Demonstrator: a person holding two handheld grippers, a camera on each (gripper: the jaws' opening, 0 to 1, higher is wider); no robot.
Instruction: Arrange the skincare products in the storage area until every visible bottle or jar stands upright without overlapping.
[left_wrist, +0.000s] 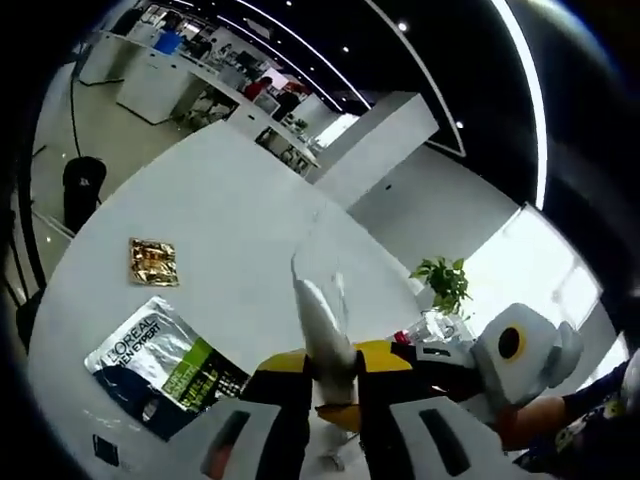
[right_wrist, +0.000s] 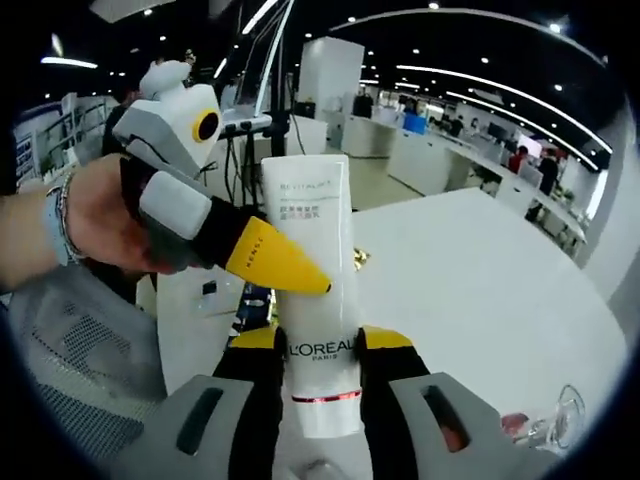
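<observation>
White L'Oréal tube (right_wrist: 322, 320) clamped near cap end by right gripper (right_wrist: 322, 400), held above white table (right_wrist: 480, 270). Upper part pinched by left gripper (left_wrist: 335, 375), likely for steadying or handover before upright placement. Sachet (left_wrist: 165, 365) left flat on table.

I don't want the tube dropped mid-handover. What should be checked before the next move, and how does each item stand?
1. Right gripper shut on the white tube: ok.
2. Left gripper shut on the tube's flat end: ok.
3. Tube upright on the table: not ok, it is held in the air.
4. Sachet and gold packet apart from each other: ok.
5. Landing spot in the storage area: cannot tell.
</observation>
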